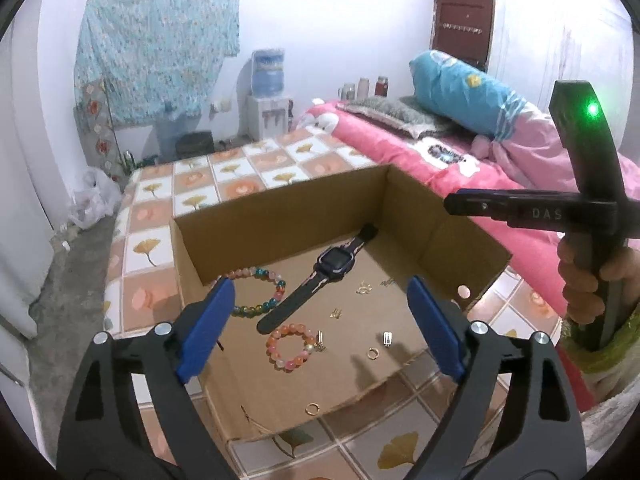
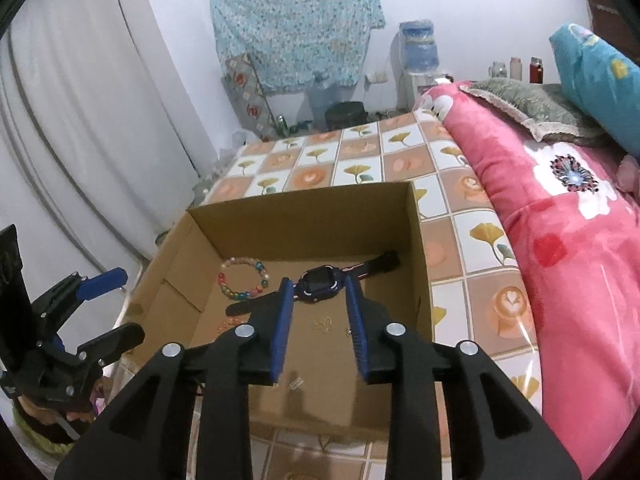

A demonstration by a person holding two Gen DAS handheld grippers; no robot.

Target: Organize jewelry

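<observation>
An open cardboard box lies on a tiled cloth. In it are a dark smartwatch, a multicoloured bead bracelet, a pink-and-orange bead bracelet, gold earrings, small gold rings and a silver charm. My left gripper hangs over the box, open wide and holding nothing. My right gripper hovers above the watch with its blue pads partly apart and nothing between them. The multicoloured bracelet lies to its left in the box.
A bed with a pink quilt and a blue pillow runs along the right. A hand grips the right tool's handle at the right edge of the left wrist view. A water dispenser and a hanging cloth stand at the far wall.
</observation>
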